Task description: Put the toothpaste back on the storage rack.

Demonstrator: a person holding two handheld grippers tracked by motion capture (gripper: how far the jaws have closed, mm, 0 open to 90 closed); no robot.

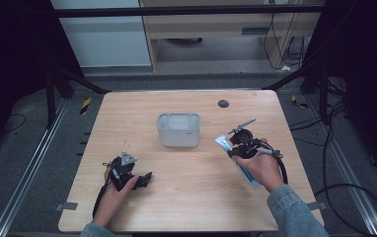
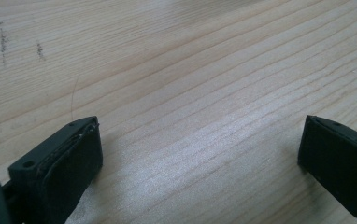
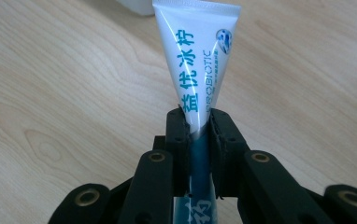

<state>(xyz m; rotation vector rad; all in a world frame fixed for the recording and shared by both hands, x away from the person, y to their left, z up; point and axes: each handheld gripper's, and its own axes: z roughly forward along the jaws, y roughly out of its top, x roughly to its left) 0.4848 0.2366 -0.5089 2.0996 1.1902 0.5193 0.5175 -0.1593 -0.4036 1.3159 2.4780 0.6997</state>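
Right gripper view: our right gripper (image 3: 199,122) pinches the toothpaste tube (image 3: 196,60), which juts beyond its jaws; the slick tube could slip. Our left gripper (image 2: 200,144) gapes empty over the table (image 2: 176,56).

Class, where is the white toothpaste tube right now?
The white toothpaste tube is clamped in the right gripper, right of the grey plastic tub in the high view.

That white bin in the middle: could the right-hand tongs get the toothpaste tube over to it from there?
Probably yes. The right tongs grip the toothpaste tube, and bare table lies between them and the open bin.
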